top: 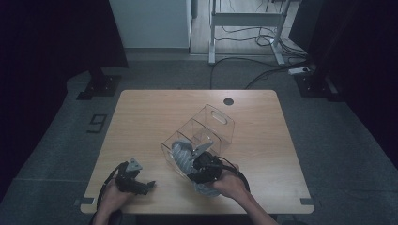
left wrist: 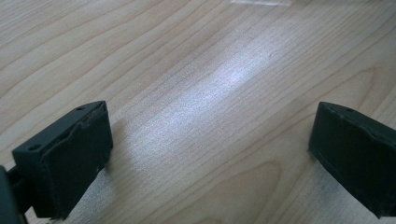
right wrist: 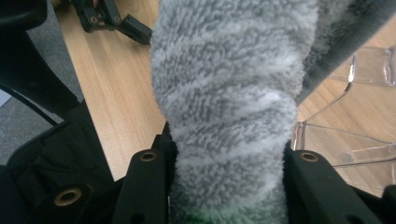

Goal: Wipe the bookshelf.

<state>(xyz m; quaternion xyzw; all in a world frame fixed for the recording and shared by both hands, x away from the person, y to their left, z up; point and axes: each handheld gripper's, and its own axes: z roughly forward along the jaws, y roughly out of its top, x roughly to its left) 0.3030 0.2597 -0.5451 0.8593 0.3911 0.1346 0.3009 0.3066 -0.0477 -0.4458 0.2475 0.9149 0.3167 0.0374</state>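
Note:
A grey fluffy rolled cloth sits at the near end of a clear plastic divided box that lies tilted on the wooden table. My right gripper is shut on this cloth. In the right gripper view the roll stands squeezed between both jaws, with the box's clear wall to its right. My left gripper rests near the table's front left edge, apart from the box. Its fingers stand wide open over bare wood, nothing between them. It also appears far off in the right gripper view.
A round cable hole sits near the table's far edge. Behind the table are a white desk frame, floor cables and dark stand bases at both sides. Bare wood spreads across the far left.

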